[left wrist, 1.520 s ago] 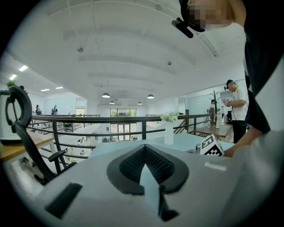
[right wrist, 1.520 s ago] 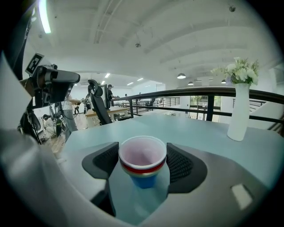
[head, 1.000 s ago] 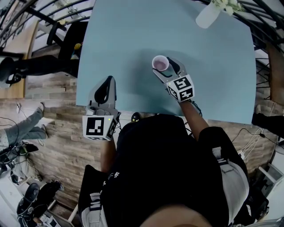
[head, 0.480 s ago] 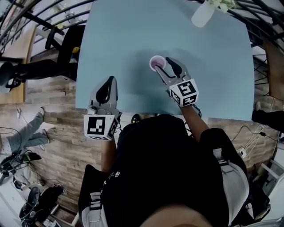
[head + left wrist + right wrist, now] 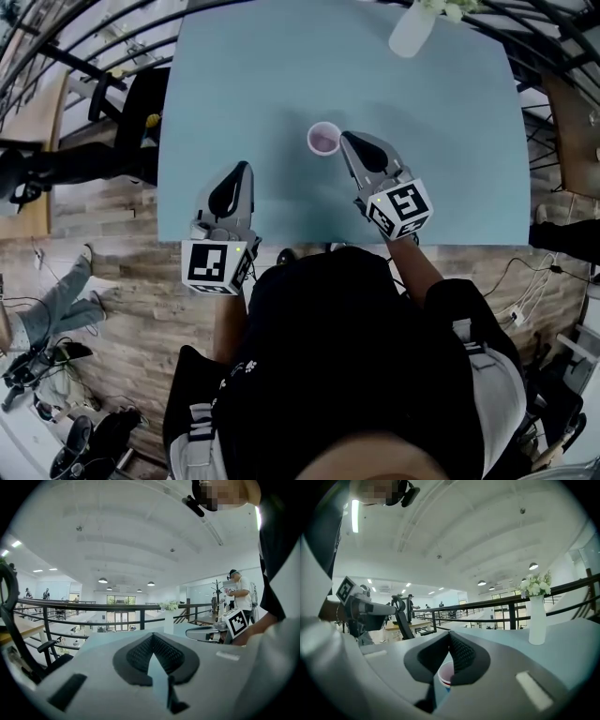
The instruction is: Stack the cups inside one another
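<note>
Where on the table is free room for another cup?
Free on the table: the wide left part beyond the left gripper; also the right part, between vase and near edge. Crowded: around the cup, with the right gripper, jaws just closed empty, beside it.

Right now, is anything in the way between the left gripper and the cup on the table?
Nothing visible. Only bare blue table lies between the left gripper and the pink cup. The right gripper, whose jaws have just closed empty, sits at the cup's other side, out of that path.
</note>
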`<state>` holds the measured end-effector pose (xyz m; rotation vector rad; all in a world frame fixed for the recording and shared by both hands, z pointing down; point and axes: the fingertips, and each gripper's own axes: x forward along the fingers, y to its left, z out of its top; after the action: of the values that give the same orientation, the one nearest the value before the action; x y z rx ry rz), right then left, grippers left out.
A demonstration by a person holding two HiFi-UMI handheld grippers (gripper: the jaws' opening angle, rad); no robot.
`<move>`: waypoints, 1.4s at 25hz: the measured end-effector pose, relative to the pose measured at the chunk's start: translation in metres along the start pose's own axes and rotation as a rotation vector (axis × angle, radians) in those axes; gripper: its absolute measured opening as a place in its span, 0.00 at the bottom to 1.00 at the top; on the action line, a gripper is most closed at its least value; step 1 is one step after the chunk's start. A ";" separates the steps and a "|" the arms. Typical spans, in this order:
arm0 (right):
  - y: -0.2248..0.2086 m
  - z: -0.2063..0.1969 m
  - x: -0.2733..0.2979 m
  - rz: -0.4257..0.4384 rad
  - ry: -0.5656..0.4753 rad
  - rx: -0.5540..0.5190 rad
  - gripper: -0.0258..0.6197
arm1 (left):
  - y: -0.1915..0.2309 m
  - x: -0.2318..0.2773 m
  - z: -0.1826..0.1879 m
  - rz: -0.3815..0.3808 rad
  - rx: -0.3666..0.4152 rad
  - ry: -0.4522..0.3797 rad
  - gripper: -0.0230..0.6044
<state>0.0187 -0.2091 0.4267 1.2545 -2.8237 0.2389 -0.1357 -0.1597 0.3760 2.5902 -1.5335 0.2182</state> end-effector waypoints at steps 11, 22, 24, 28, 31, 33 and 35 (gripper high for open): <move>0.007 0.012 -0.014 0.008 -0.025 0.030 0.05 | -0.005 0.014 0.001 -0.037 0.006 -0.007 0.01; 0.008 0.016 -0.014 0.017 -0.019 -0.032 0.05 | -0.006 0.018 0.000 -0.036 0.006 0.001 0.01; 0.008 0.015 -0.012 0.018 -0.016 -0.024 0.05 | -0.004 0.018 0.000 -0.034 0.006 0.004 0.01; 0.006 0.013 -0.011 0.019 -0.013 -0.021 0.05 | -0.003 0.019 -0.003 -0.032 0.003 0.011 0.01; 0.004 0.013 -0.010 0.019 -0.013 -0.018 0.05 | -0.003 0.020 -0.004 -0.032 0.003 0.014 0.01; 0.003 0.013 -0.010 0.018 -0.012 -0.020 0.05 | -0.004 0.021 -0.004 -0.034 0.005 0.014 0.01; 0.002 0.012 -0.010 0.017 -0.011 -0.020 0.05 | -0.004 0.022 -0.004 -0.034 0.006 0.013 0.01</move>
<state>0.0240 -0.2022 0.4136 1.2326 -2.8397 0.2043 -0.1216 -0.1759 0.3841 2.6115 -1.4859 0.2356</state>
